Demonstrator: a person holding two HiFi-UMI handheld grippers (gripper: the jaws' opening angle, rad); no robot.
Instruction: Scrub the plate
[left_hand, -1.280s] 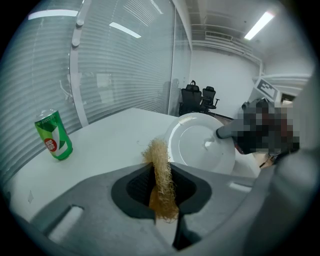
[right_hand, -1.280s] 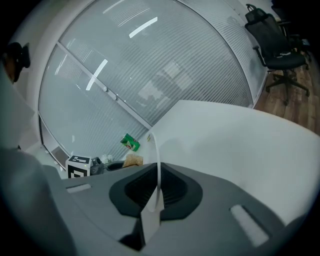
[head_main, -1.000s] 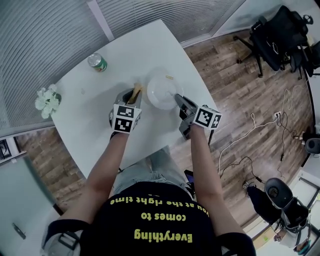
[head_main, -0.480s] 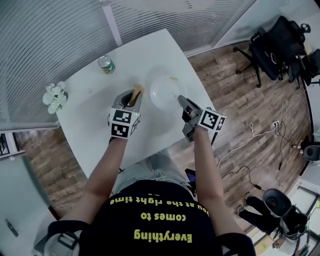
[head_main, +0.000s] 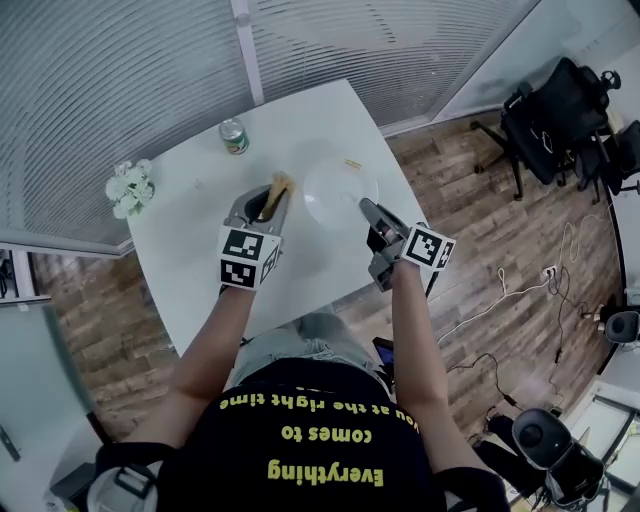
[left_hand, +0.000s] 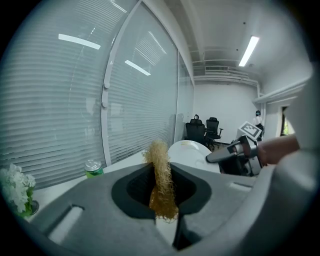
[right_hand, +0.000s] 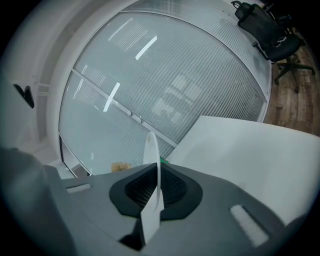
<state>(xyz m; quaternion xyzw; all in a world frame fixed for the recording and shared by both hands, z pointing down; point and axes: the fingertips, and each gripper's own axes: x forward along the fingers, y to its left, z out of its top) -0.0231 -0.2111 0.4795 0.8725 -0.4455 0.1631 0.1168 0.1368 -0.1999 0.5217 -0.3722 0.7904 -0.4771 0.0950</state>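
Left gripper (left_hand: 163, 176) pinches one scourer (left_hand: 159, 152); right gripper (right_hand: 156, 184) clamps one plate (head_main: 338, 190).

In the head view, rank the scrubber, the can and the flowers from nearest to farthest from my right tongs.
1. The scrubber, in the left tongs, just across the plate that the right tongs grip.
2. The can, at the far edge of the table.
3. The flowers, at its left corner.
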